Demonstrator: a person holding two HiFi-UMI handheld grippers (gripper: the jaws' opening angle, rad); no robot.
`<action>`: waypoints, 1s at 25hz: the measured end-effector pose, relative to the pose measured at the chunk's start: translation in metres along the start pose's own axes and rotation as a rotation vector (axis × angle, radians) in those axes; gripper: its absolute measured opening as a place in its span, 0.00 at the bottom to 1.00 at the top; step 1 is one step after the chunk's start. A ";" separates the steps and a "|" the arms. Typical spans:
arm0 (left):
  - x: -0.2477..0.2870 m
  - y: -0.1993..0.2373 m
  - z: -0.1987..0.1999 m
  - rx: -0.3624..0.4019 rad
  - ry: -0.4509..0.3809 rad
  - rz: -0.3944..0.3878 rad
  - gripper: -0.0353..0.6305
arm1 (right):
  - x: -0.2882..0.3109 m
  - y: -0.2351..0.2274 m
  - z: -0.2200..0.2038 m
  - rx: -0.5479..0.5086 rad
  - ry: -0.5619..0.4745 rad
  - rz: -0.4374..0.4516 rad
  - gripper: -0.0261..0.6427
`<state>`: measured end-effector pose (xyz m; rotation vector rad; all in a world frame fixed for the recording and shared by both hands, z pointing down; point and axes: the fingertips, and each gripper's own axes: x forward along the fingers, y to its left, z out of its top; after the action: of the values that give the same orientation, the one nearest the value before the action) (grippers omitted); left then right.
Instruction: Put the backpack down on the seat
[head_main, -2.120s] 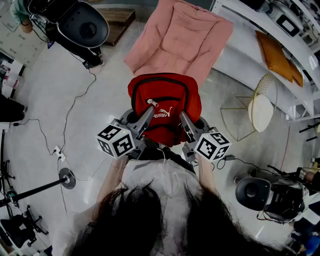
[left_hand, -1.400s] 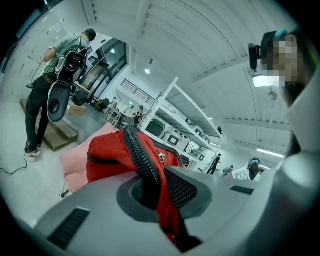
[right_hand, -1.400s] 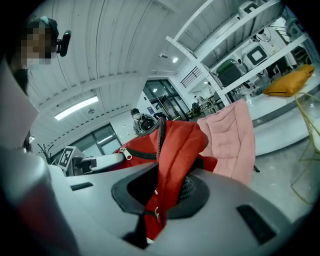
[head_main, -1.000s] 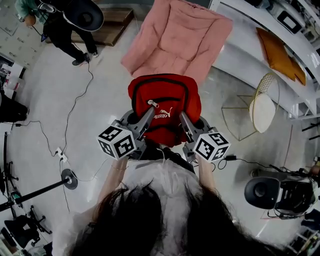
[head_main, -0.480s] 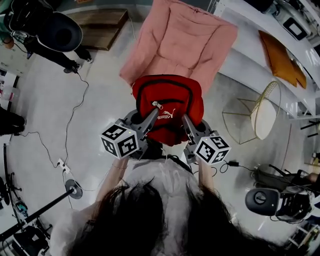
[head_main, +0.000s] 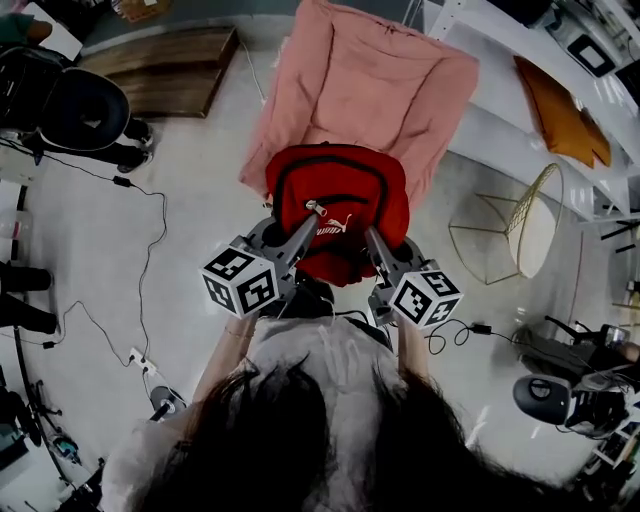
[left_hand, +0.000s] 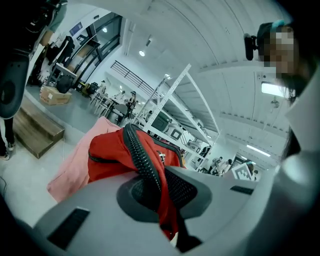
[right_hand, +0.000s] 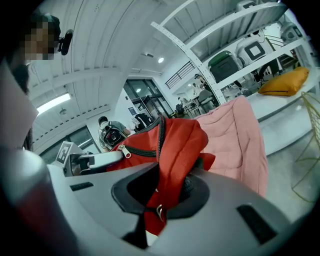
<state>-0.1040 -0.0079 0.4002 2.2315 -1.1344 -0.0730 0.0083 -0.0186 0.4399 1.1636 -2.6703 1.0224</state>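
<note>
Backpack (head_main: 345, 180), red, hangs clamped in the left gripper (head_main: 300, 222) and right gripper (head_main: 372, 240). Pink armchair (head_main: 365, 75) stands just beyond.

Dim, even indoor light, ceiling strips glaring (gripper views), fisheye bending and dark vignette at edges.

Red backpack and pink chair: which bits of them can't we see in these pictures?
- Bottom of the red fabric backpack: head view, hidden behind the left tool and right tool.
- Seat of the pink padded chair: head view, backpack covers its front; whether they touch can't be told.
- Backpack's underside: both gripper views, hidden by each tool's grey body.
</note>
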 end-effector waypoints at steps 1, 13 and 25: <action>-0.001 0.005 0.003 0.001 0.003 -0.004 0.12 | 0.005 0.002 0.000 0.001 -0.001 -0.004 0.12; -0.003 0.056 0.030 0.030 0.032 -0.036 0.12 | 0.058 0.013 0.002 0.003 0.009 -0.046 0.12; 0.039 0.082 0.032 -0.005 0.063 -0.011 0.12 | 0.089 -0.027 0.016 0.010 0.056 -0.046 0.12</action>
<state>-0.1477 -0.0882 0.4284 2.2200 -1.0876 -0.0104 -0.0344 -0.0977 0.4687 1.1742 -2.5866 1.0462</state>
